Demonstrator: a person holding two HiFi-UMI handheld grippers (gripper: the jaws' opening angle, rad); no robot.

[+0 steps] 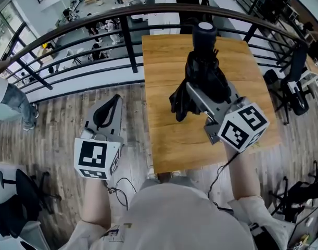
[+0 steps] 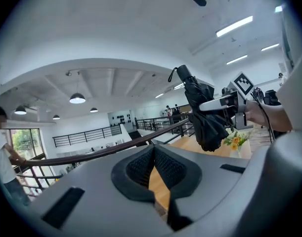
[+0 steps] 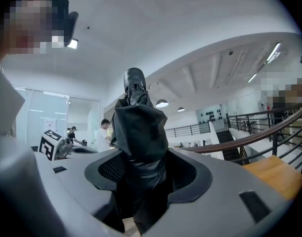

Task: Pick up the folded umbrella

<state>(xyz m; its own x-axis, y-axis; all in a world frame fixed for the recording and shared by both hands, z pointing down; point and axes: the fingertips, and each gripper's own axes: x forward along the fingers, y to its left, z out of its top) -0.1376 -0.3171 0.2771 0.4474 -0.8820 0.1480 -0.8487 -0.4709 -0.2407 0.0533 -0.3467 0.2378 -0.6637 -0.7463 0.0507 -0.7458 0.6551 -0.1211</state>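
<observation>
The folded black umbrella (image 1: 203, 74) is held up in the air above the wooden table (image 1: 166, 139), its rounded handle end pointing away from me. My right gripper (image 1: 200, 95) is shut on its bunched fabric body. In the right gripper view the umbrella (image 3: 139, 127) fills the gap between the jaws of the right gripper (image 3: 141, 177) and stands upright. My left gripper (image 1: 111, 108) hangs over the floor left of the table, shut and empty. From the left gripper (image 2: 154, 169) the umbrella (image 2: 202, 112) shows off to the right.
A dark curved railing (image 1: 70, 33) runs behind the table, with a lower floor beyond. A person (image 1: 13, 100) stands at the far left by the rail. An office chair (image 1: 294, 92) stands right of the table. A small vase of yellow flowers (image 2: 235, 141) is on the table.
</observation>
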